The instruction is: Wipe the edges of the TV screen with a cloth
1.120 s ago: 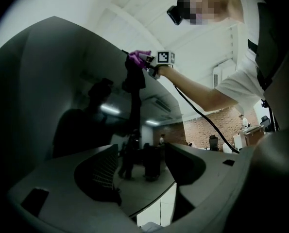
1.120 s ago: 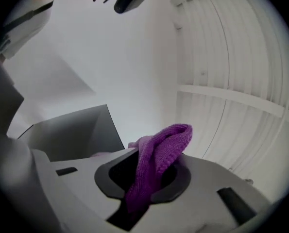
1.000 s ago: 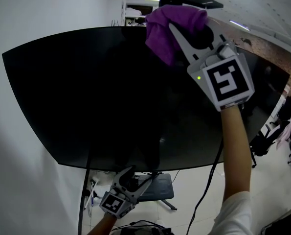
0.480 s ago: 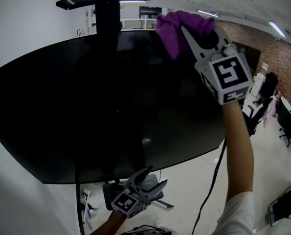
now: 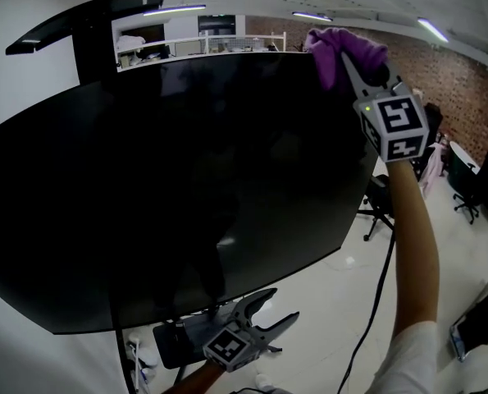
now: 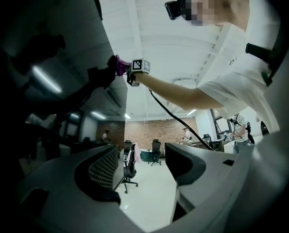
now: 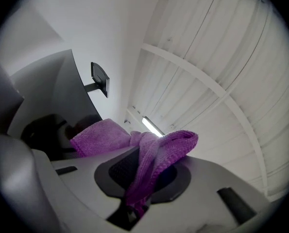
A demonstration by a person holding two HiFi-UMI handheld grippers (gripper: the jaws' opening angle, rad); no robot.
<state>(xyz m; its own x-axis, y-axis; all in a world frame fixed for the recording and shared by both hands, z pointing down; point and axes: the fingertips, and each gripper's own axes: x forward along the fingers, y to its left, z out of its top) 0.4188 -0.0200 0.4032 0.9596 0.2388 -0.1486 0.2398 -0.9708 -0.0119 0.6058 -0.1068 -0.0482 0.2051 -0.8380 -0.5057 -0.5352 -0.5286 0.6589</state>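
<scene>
Holding the purple cloth (image 5: 340, 46) against the TV screen (image 5: 170, 195), the right gripper (image 5: 352, 56) has its jaws closed on a bunched fold of it. The right gripper view shows the fabric pinched between the pads and spilling over both sides.

The cloth sits at the upper right corner of the TV screen, on the top edge where it meets the right edge. From that corner the top edge runs away to the left, and the right edge drops down and inward toward the lower right corner. Both edges start at the cloth, so either can be followed with no repositioning. The right edge appears the likelier next path.

The left gripper (image 5: 275, 310) hangs below the bottom edge of the TV screen, jaws apart, nothing between them. It is well apart from the cloth, so the right arm is the working arm.
</scene>
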